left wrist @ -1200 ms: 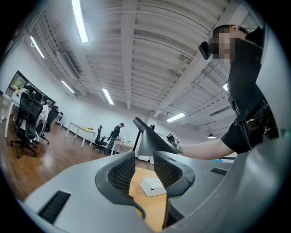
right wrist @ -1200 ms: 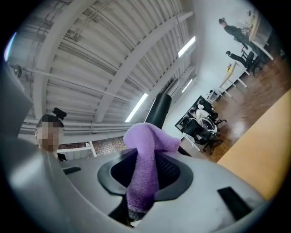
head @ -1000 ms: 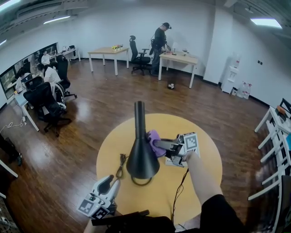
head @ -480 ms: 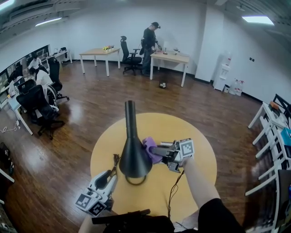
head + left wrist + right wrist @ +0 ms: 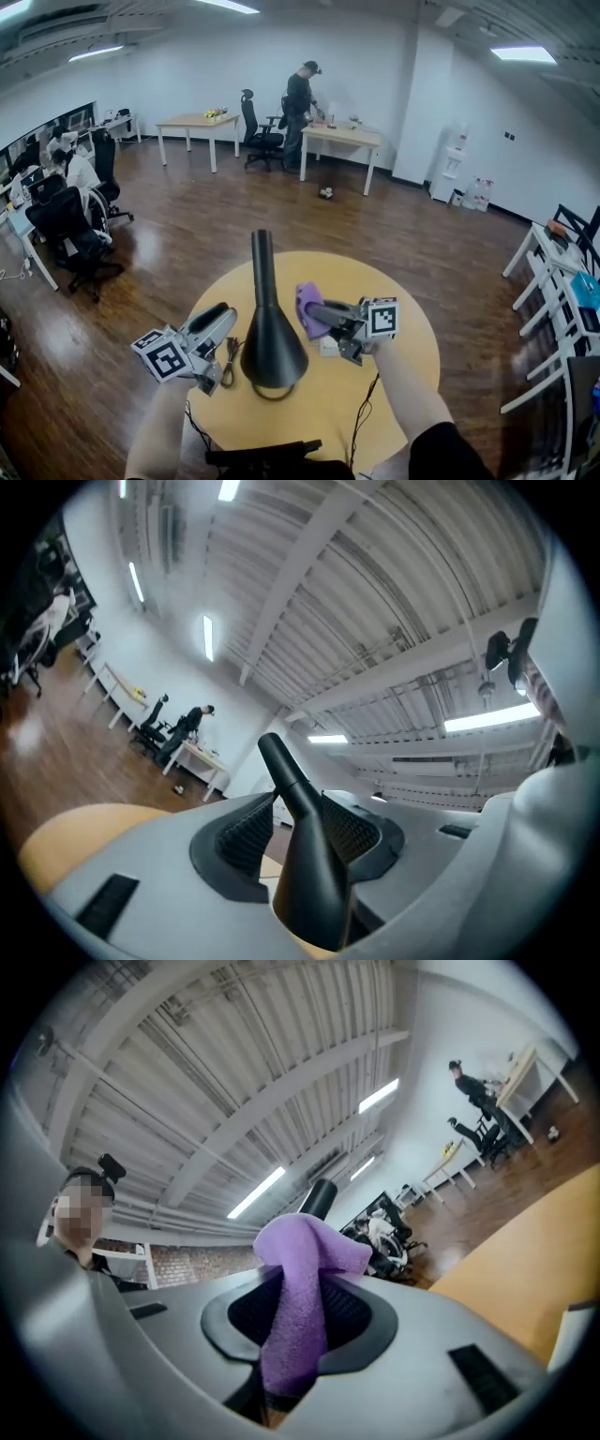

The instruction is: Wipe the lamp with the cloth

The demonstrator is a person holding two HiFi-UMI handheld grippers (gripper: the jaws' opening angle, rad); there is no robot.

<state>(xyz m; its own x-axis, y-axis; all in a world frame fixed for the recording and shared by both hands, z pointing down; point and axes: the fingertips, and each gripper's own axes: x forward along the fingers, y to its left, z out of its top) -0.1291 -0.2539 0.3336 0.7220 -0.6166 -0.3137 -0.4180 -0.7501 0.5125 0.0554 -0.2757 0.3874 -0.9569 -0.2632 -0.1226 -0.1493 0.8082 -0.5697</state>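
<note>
At the far left, about 10 o'clock from the lamp [image 5: 272,345], seated people [image 5: 70,173] sat at the room's edge. Nearer, the left gripper [image 5: 223,323] hung at the lamp's 9 o'clock, above the round table [image 5: 412,314], and was aimed at the lamp. Its jaws stood apart and had just been opening, with nothing clamped between them. Its own view showed the lamp's neck framed in the gap, while the head view showed the tips just short of the lamp. A cable [image 5: 231,352] lay on the table between that gripper and the lamp. The lamp stood upright near the table's middle, a black cone with its wide end down and its neck pointing up. At 12 o'clock, far off, a person [image 5: 302,98] stood by a desk [image 5: 342,136]. At the lamp's 2 o'clock the purple cloth [image 5: 305,298] was pinched in the right gripper [image 5: 315,313], whose jaws were closed on it, with a fold bulging past the tips. The cloth sat just beside the neck, and I could not tell whether it touched. At 3 o'clock, well apart, a white rack [image 5: 548,272] held a blue thing [image 5: 586,292].
</note>
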